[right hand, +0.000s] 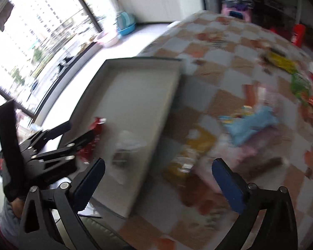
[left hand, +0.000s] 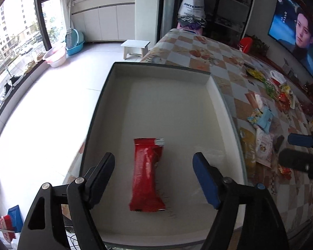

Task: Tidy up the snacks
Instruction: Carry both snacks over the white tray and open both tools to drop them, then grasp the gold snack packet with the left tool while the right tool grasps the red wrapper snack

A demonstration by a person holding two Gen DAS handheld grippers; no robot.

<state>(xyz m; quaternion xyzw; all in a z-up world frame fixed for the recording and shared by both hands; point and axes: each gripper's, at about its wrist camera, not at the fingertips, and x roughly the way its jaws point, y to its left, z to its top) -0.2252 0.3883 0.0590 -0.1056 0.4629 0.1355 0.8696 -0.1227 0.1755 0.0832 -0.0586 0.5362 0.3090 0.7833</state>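
A shallow white box [left hand: 167, 108] with a dark rim sits at the left edge of the checkered table [left hand: 235, 79]. A red snack packet [left hand: 148, 173] lies flat on its floor. My left gripper [left hand: 154, 164] hangs open above that packet, with neither pad touching it. In the blurred right wrist view, my right gripper [right hand: 158, 162] is wide open and holds nothing, over a yellow packet [right hand: 185, 158] just right of the box [right hand: 139, 79]. The left gripper [right hand: 77, 129] and red packet [right hand: 96, 125] also show there. A pale wrapper [right hand: 125, 143] lies in the box.
Loose snacks cover the table right of the box: a yellow packet [left hand: 247, 145], a pink-white one [left hand: 265, 145], a light blue one [left hand: 263, 118], and a green and red pile [left hand: 277, 89]. Beyond are a television [left hand: 296, 33], a white stool [left hand: 135, 48] and basins [left hand: 54, 56].
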